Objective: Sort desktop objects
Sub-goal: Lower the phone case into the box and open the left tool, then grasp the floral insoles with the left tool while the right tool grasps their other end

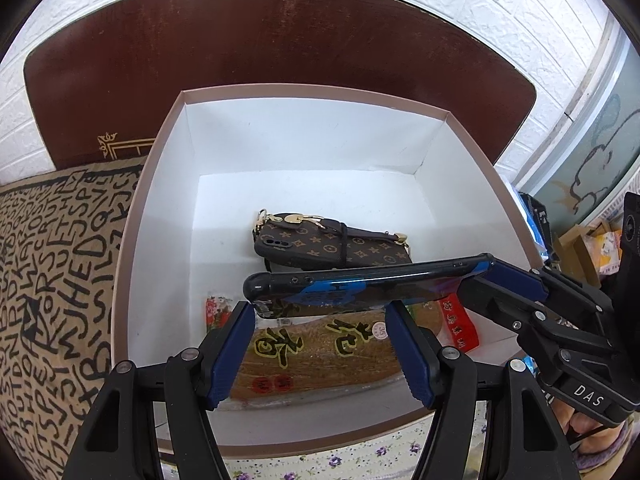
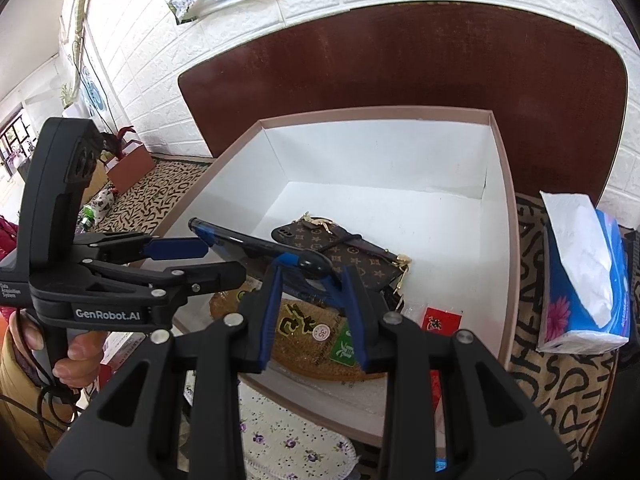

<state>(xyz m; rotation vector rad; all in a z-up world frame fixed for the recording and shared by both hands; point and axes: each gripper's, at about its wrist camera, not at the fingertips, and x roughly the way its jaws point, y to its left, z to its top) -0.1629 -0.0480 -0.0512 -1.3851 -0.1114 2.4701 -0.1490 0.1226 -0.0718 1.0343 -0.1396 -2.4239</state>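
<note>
Now the right gripper [image 1: 478, 286] jaws pinch one end of the phone [image 1: 360, 286]. It lies long from 9 to 3 o'clock over the box [image 1: 168, 240]. The left gripper [image 1: 318, 312] jaws are spread.

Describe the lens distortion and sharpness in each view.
Left wrist view: the box rim bows outward, the frame corners go black, and the phone stays sharp. Right wrist view: the brick lines on the wall curve strongly, with no harsh glare.
</note>
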